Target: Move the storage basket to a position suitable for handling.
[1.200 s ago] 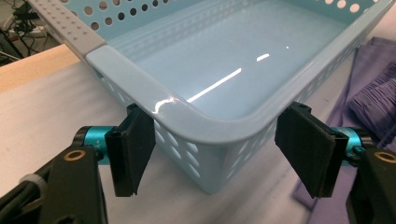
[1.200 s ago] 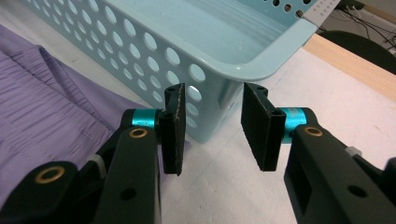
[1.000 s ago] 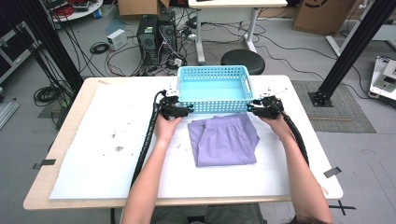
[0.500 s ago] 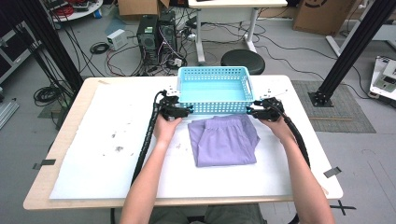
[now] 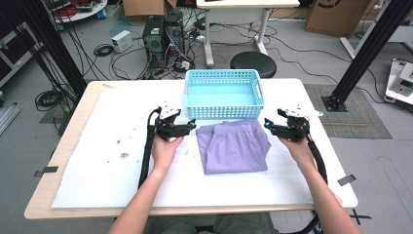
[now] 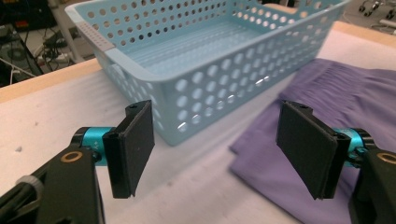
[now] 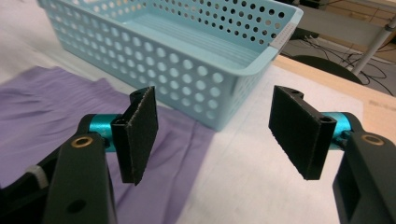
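Left tool: the left tool hovers just off the left top corner of the purple garment, jaws spread wide, nothing between them. In the left gripper view the pads frame bare bench and the garment's edge.
Garment: folded flat on the white bench, its top hem just in front of the blue basket, lying between the two tools. Not in the basket yet.
Basket: empty, sitting at the far middle of the bench, its near wall close against the cloth.
Right tool: the right tool is off the right top corner, its jaws having just been opening, and they stand apart with nothing in them; its own view shows cloth below the left pad.
Step in hand: looks like a pause between grips, both hands clear of the cloth after a fold.
Next move: probably come back in, pinch both near or far corners together, and lift level so the fold holds on its way into the basket.
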